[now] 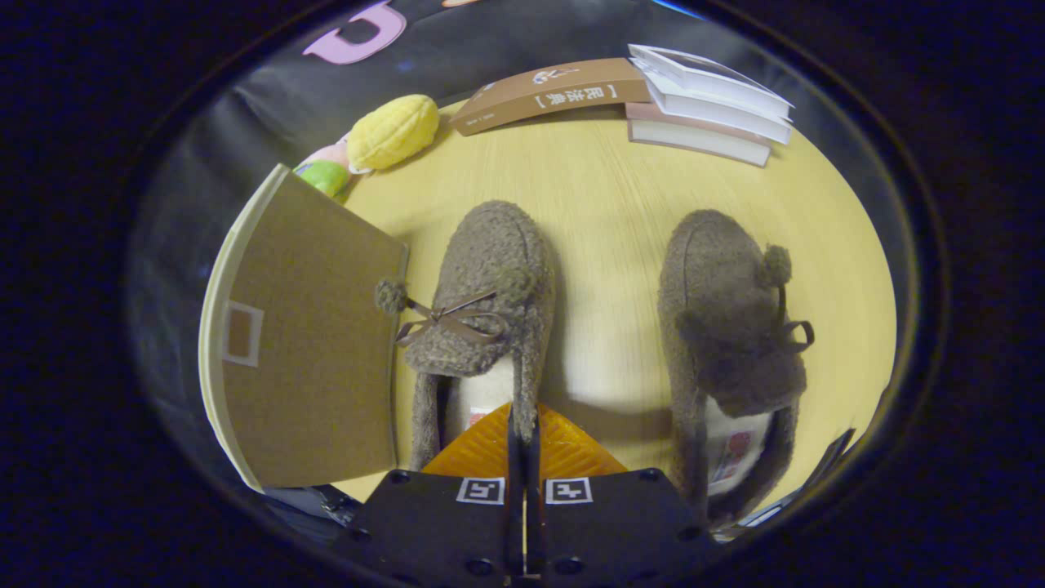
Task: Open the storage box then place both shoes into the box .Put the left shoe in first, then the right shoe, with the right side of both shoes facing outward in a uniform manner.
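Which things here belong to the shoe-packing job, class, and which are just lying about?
Job: left shoe, its collar wall pinched in the gripper; right shoe; storage box beside the left shoe.

Lying about: stacked books, brown book, yellow plush toy, beyond the shoes.

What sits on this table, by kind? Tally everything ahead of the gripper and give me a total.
Gripper: fingers closed on the side wall of the left-hand slipper.
Fuzzy brown slippers: 2
Books: 3, one brown and two in a stack
Cardboard box flap: 1
Plush toys: 2, yellow and pink-green
Total: 8
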### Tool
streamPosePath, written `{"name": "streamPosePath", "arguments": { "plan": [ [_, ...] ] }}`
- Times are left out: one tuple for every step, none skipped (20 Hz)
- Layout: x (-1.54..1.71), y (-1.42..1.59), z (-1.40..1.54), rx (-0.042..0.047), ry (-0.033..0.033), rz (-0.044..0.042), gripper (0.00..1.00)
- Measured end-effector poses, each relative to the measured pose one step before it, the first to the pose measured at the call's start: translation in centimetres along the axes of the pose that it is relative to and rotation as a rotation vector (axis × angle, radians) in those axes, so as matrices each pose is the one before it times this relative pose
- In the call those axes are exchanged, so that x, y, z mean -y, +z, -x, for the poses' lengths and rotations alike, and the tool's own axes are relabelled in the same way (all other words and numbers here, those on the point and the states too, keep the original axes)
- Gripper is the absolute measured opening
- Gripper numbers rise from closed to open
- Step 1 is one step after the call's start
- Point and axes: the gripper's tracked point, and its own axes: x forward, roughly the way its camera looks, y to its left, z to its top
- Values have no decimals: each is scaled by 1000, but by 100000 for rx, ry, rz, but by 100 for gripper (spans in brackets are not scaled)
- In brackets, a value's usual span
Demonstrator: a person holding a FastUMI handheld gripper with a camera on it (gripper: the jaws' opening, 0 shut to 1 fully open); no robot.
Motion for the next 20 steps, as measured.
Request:
{"name": "streamPosePath", "arguments": {
  "plan": [
    [-190,-81,444,381,1330,-752,5],
    [-235,48,440,299,1153,-694,5],
    [-296,46,384,282,1646,-1311,5],
    [-458,8,524,-9,2115,-1945,5],
    [-560,-59,692,10,2386,-2719,5],
    [-676,166,708,228,2651,-2773,5],
    [-750,153,749,466,2602,-2512,5],
    [-746,231,945,521,2424,-2100,5],
    [-923,194,857,956,2439,-1759,5],
    [-1099,345,847,1323,2374,-915,5],
    [-1396,434,989,1642,2913,-244,5],
    [-1291,431,704,1332,2355,82,5],
    [-1517,328,778,1315,2876,-31,5],
    [-1646,465,517,926,3320,-342,5],
    [-1662,120,429,379,3696,-541,4],
    [-1767,44,136,-708,3650,-942,4],
    [-1666,-136,59,-868,3377,-1001,4],
    [-1458,-138,-303,-870,2861,-98,4],
    [-1211,-327,-505,-1177,2198,136,4],
    [-1100,-497,-892,-1445,1035,315,4]
  ]
}}
